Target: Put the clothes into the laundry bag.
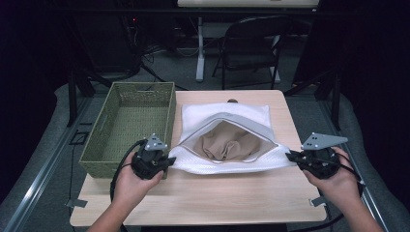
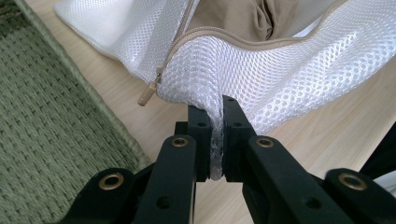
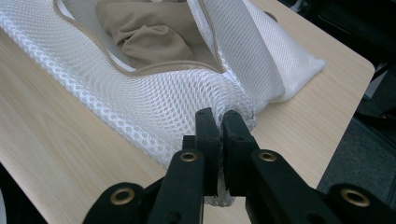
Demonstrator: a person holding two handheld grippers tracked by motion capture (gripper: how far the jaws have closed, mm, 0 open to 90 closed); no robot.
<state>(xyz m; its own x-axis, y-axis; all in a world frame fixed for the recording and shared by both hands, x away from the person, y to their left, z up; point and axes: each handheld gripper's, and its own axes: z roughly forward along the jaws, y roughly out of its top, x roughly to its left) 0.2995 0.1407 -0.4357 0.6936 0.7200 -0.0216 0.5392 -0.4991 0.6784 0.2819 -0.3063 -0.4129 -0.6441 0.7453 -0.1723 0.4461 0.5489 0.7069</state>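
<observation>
- A white mesh laundry bag [image 1: 227,140] lies across the middle of a pale wood-grain desk [image 1: 217,198], its mouth gaping toward the camera above; a crumpled tan garment [image 1: 227,142] sits inside.
- The left claw [image 1: 167,161], near the desk's front-left area, is clamped tight on the bag's near left corner; the left claw view shows a pinch of netting squeezed between its two black jaws [image 2: 215,140].
- The right claw [image 1: 291,155], by the desk's right edge, grips the bag's near right corner the same way, mesh bunched between its closed jaws [image 3: 220,140].
- Up close, the bag's fabric reads as an open honeycomb net, soft and translucent, edged with a beige zipper [image 2: 243,44]; its small beige pull [image 2: 147,94] hangs at the left end, a detail too small to make out from above.
- The high view takes in a rectangular olive woven basket [image 1: 130,126] along the desk's left edge, just beside the left claw; the left claw view shows its coarse plaited weave [image 2: 42,135].
- A folding chair [image 1: 251,48] stands beyond the desk's far edge.
</observation>
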